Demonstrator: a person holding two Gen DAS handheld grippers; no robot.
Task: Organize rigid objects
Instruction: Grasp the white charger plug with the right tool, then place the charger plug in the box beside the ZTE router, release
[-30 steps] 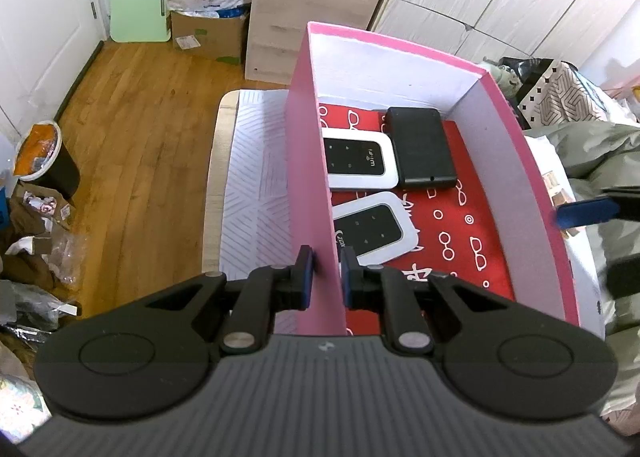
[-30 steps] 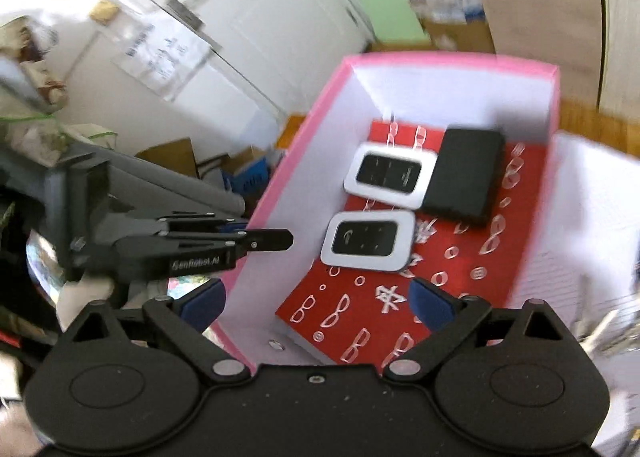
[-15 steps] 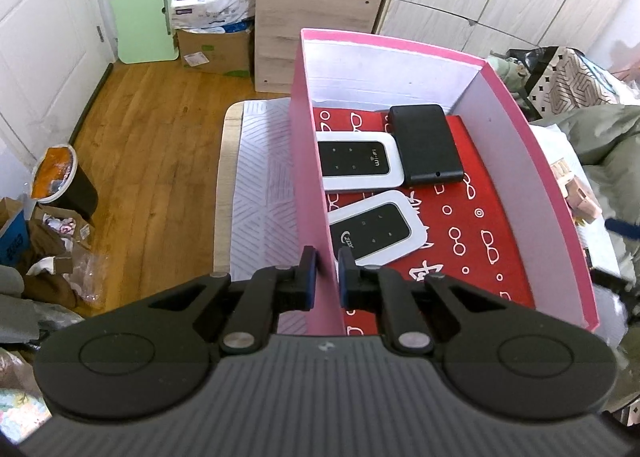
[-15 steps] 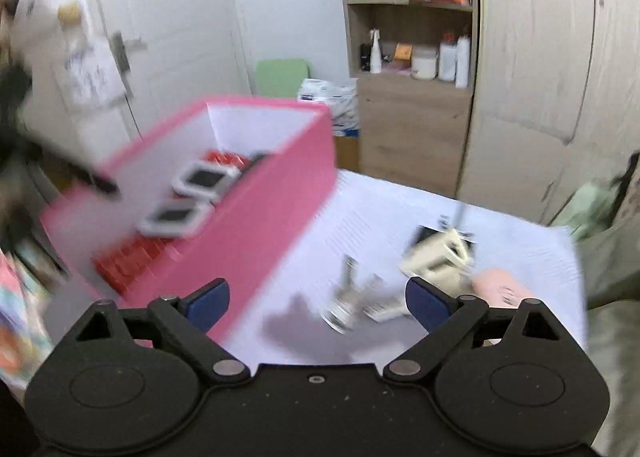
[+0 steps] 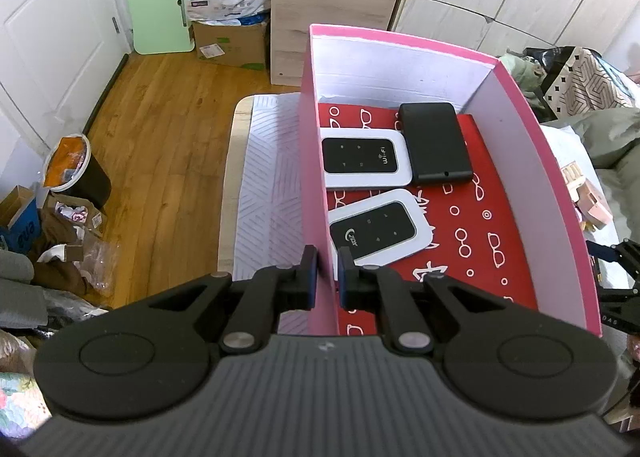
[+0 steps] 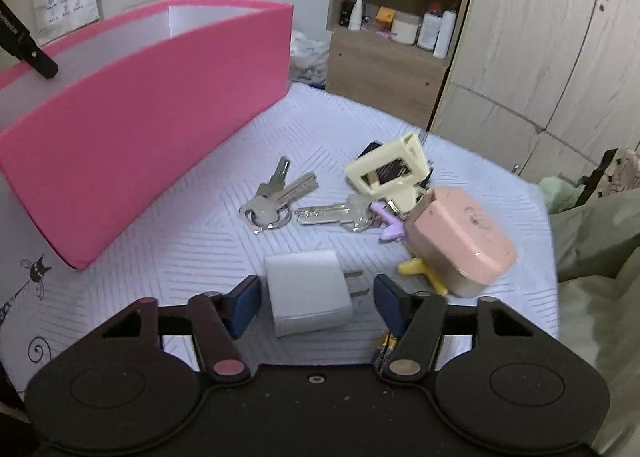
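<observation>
The pink box [image 5: 316, 161] is the thing to steer by. At its near-left wall the left gripper [image 5: 327, 277] has its fingers [image 5: 310, 271] pinched closed on the wall itself, one pad outside and one inside. Just inside that wall, on the box's red patterned floor [image 5: 472, 225], lies a white pocket router [image 5: 380, 223] with its long axis slanting toward the far right; its near corner is hidden behind the inner pad. Beyond it, nearer the far wall, a second white router [image 5: 364, 157] lies crosswise, its label end toward the box's right side. Touching that one's right edge is a black device [image 5: 436, 143] whose long axis runs from the near wall to the far wall.

To the right of the box, out on the pale striped surface [image 6: 200, 245], two bunches of keys [image 6: 276, 197] lie with their blades pointing away from the camera and to the right. Nearer the camera the right gripper [image 6: 316, 303] has its fingers [image 6: 244, 303] spread open on either side of a white charger plug [image 6: 306, 293], not touching it; the prongs point right, toward the right-hand pad. Further right of the box sits a pink case [image 6: 460, 235], tilted, with a cream frame-shaped piece [image 6: 390, 171] behind it. Small purple and yellow bits poke out from under the case, too covered to identify.
</observation>
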